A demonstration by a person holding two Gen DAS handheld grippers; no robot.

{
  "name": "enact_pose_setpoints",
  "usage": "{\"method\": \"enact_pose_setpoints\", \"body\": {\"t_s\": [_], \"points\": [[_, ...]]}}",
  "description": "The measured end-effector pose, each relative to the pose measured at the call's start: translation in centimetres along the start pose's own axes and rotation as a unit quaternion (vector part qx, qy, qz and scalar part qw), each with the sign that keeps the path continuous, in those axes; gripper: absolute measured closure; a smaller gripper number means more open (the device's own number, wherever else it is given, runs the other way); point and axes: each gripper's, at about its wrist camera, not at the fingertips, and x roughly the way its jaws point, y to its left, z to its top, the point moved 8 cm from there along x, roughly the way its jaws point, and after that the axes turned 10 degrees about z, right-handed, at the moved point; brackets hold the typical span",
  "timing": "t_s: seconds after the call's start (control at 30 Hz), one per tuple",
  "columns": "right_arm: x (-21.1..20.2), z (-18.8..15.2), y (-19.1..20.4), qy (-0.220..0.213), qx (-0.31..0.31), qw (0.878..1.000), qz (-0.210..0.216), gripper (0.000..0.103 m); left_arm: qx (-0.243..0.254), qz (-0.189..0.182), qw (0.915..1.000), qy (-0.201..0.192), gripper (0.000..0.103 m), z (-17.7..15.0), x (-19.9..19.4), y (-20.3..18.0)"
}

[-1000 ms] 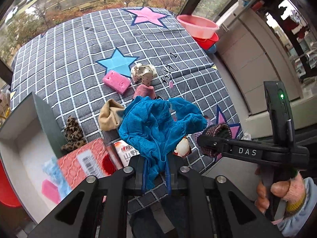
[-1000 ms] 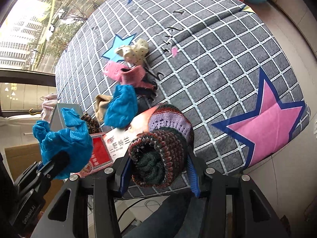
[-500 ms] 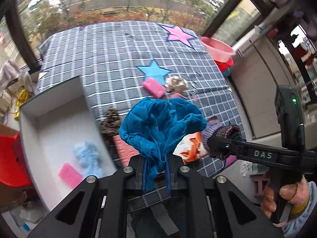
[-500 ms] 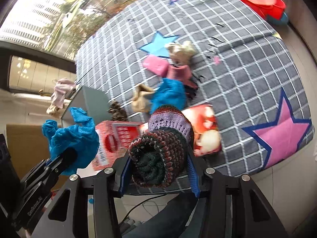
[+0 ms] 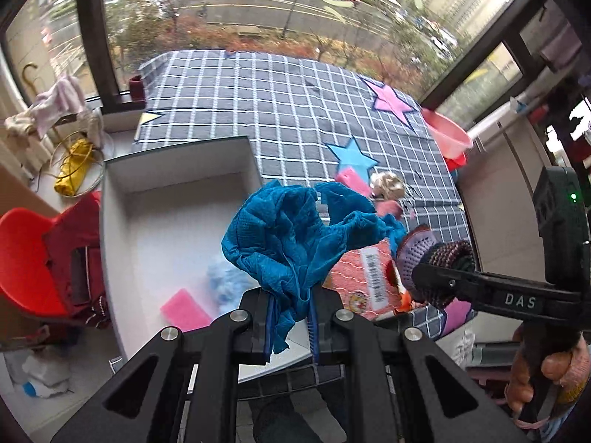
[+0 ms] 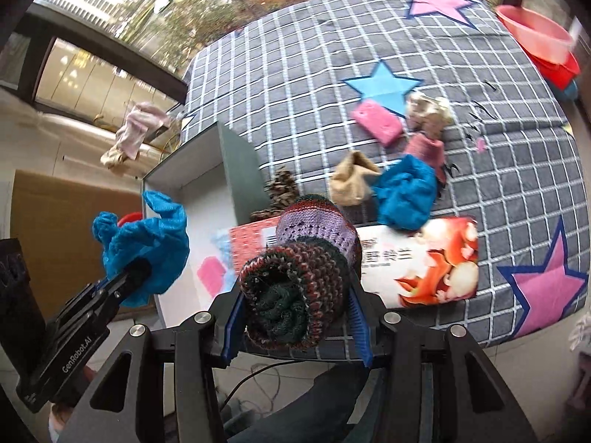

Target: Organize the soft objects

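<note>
My left gripper point(image 5: 290, 326) is shut on a crumpled blue cloth point(image 5: 291, 236), held in the air over the open white box point(image 5: 122, 243). From the right wrist view the same gripper point(image 6: 127, 277) and blue cloth point(image 6: 146, 240) hang at the left, over the box point(image 6: 177, 173). My right gripper point(image 6: 295, 313) is shut on a rolled striped knit piece point(image 6: 299, 273), near the bed's front edge beside the box. In the left wrist view that knit roll point(image 5: 432, 258) shows at the right. Inside the box lie a pink sponge point(image 5: 184, 312) and a pale blue cloth point(image 5: 225, 282).
On the checked bed cover point(image 6: 295, 74) lie a second blue cloth point(image 6: 404, 197), a beige sock point(image 6: 351, 181), a pink sponge point(image 6: 376, 122), a dotted cloth point(image 6: 428, 110), a pink knit piece point(image 6: 424, 147), a leopard piece point(image 6: 280, 188) and a red printed pack point(image 6: 424, 262). Pink and red basins point(image 6: 535, 40) stand at the far right.
Both grippers have swung left, away from the pile of soft things and toward the box, each keeping its load. The box now fills more of the left wrist view.
</note>
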Motion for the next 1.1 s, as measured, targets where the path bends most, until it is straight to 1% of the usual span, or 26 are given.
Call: {"method": "enact_pose_setpoints", "body": {"t_s": [0.2, 0.4, 0.63, 0.73, 0.93, 1.03, 1.1], "points": [[1.4, 0.5, 3.1, 0.015, -0.036, 0.999, -0.003, 0.054, -0.038, 0.011, 0.9992, 0.0, 0.087, -0.1, 0.2, 3.5], [3.2, 0.8, 6.1, 0.036, -0.07, 0.997, -0.005, 0.054, -0.068, 0.02, 0.9975, 0.0, 0.087, -0.2, 0.4, 6.2], [5.5, 0.8, 8.7, 0.064, -0.105, 0.992, -0.005, 0.054, -0.094, 0.028, 0.9952, 0.004, 0.087, -0.4, 1.0, 8.3], [6.1, 1.1, 9.6, 0.07, -0.115, 0.991, -0.005, 0.054, -0.104, 0.034, 0.994, 0.006, 0.087, -0.4, 1.2, 9.2], [7.3, 2.2, 11.2, 0.078, -0.132, 0.988, -0.007, 0.054, -0.106, 0.055, 0.9928, 0.007, 0.087, 0.1, 2.0, 10.4], [7.9, 2.7, 11.8, 0.081, -0.139, 0.987, -0.007, 0.054, -0.112, 0.058, 0.992, 0.01, 0.087, 0.3, 2.4, 11.0], [8.3, 3.0, 12.1, 0.083, -0.142, 0.986, -0.007, 0.054, -0.123, 0.051, 0.9911, 0.014, 0.087, 0.5, 2.8, 11.2]]}}
